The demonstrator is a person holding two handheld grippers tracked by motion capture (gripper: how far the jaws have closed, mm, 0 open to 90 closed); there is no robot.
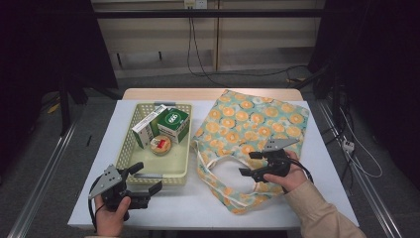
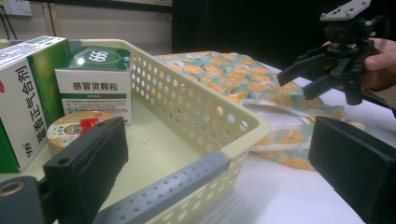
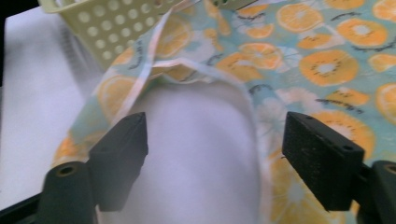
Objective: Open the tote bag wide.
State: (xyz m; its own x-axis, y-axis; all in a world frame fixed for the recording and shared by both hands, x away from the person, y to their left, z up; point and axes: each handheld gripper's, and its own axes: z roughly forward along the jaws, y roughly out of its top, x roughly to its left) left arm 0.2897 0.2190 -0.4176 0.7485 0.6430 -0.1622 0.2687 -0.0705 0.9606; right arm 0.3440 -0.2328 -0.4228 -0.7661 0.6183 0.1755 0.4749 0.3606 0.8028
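Right gripper hovers over the bag, jaws spread wide, nothing between them. Its own view has the jaws apart over the bag's mouth and white lining, with a handle strap looping at 11 o'clock toward the basket's corner. Left gripper sits at the 7 o'clock end of the table, jaws also wide open and empty, straddling the basket's near rim. In its view the left jaw is inside the basket, the right jaw outside over the table, and the grey rim grip lies between them.

Basket is on the table's left half, touching or just beside the bag's left edge. Inside, at its far end: a tall green-white box leaning at 10 o'clock, a second green box just right of it, and a round tin in front of both at 6 o'clock, touching or nearly so. Bag lies flat on the right half, orange-slice print, handles trailing toward 7 o'clock. The two grippers are well apart.
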